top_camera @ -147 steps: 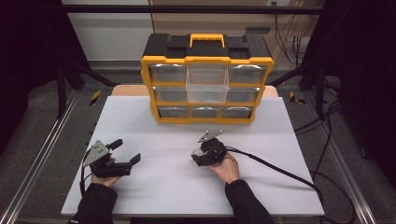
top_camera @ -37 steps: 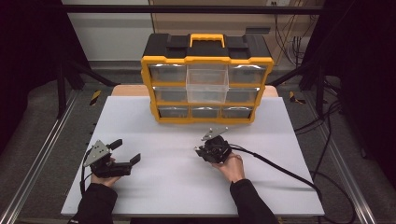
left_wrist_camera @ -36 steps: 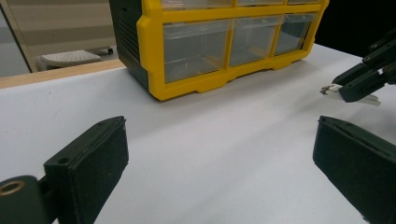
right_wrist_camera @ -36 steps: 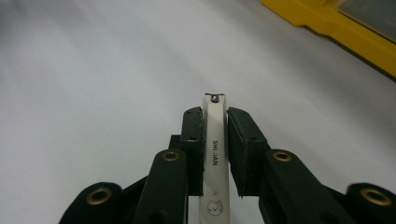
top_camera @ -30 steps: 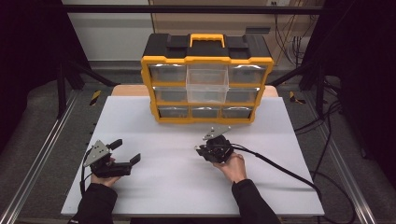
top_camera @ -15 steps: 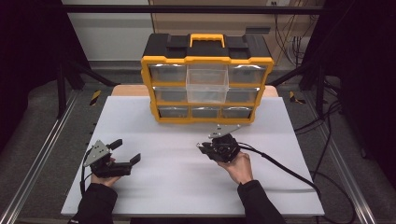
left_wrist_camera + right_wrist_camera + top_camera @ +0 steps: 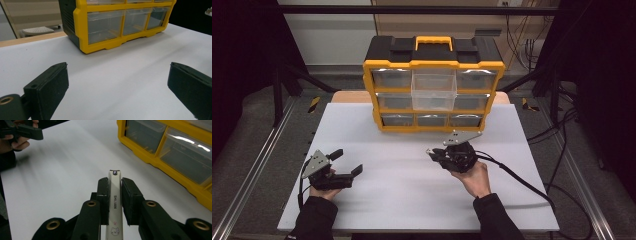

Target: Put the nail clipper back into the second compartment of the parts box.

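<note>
Left to right: our left gripper rests with jaws spread and empty; our right gripper clamps a slim nail clipper near the drawer organizer, whose pulled-out middle drawer we judge the narrow clipper could twist short of.

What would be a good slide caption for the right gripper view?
Right gripper clamped on a white nail clipper above the white table, beside the yellow drawer organizer.
</note>
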### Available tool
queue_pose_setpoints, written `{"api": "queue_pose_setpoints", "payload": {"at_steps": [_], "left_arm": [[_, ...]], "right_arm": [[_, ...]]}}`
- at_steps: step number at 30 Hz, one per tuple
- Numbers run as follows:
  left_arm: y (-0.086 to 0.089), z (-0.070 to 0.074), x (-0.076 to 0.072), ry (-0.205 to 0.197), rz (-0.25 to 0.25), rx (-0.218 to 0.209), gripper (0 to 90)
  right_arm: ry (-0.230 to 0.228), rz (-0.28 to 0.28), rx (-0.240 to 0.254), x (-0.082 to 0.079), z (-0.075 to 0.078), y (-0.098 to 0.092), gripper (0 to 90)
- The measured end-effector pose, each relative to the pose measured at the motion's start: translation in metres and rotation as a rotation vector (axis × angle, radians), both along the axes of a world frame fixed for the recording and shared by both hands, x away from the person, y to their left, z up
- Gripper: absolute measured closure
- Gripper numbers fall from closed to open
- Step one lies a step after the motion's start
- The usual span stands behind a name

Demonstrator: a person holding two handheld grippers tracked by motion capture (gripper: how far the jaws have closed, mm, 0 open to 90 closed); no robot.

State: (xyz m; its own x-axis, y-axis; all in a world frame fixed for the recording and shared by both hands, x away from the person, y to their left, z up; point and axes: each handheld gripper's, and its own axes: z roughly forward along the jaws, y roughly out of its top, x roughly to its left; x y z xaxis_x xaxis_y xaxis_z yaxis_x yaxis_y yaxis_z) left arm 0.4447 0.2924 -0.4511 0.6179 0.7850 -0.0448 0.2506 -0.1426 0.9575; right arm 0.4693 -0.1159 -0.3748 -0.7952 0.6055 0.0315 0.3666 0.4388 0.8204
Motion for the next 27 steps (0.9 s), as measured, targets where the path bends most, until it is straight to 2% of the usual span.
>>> {"api": "queue_pose_setpoints", "payload": {"at_steps": [9, 15, 27], "left_arm": [[0.0, 0.0, 0.0, -0.001, -0.001, 0.001, 3.3], [0.0, 0.0, 0.0, 0.0, -0.002, 0.001, 3.3], [0.0, 0.0, 0.0, -0.001, -0.002, 0.001, 3.3]], "right_arm": [[-0.038, 0.007, 0.008, -0.006, 0.019, -0.004, 77.3], [-0.063, 0.016, 0.036, -0.012, 0.035, -0.009, 77.3], [-0.095, 0.016, 0.049, -0.016, 0.054, -0.012, 77.3]]}}
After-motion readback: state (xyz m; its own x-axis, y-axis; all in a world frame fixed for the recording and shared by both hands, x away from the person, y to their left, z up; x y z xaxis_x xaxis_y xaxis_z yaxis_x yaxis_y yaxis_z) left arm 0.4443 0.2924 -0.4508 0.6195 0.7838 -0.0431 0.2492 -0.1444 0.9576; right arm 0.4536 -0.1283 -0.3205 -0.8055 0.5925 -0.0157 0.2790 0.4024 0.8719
